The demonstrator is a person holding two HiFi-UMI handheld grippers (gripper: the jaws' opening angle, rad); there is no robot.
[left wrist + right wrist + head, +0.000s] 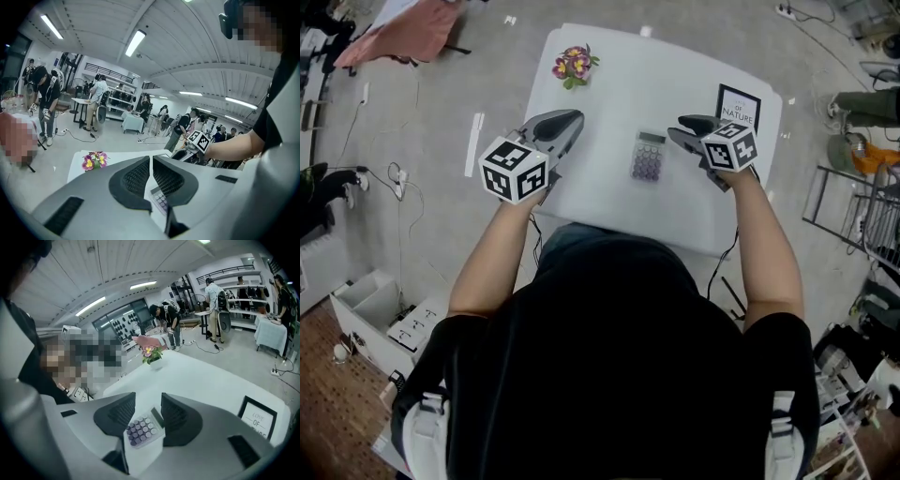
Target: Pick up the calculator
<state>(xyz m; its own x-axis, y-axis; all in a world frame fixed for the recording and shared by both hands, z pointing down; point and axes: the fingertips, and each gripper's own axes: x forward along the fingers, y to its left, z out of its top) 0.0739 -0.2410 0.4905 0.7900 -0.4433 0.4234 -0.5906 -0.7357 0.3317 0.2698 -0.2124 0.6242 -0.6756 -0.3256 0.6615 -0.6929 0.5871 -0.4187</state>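
Right claw (148, 399), jaws apart, angled down toward calculator (143, 430)

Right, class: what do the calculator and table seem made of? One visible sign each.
Calculator: probably plastic, with a pale matte body and rounded purple keys. Table: smooth, even white top with no grain, perhaps laminate or painted board.

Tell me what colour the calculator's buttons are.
Purple, some paler; calculator shows best in right gripper view.
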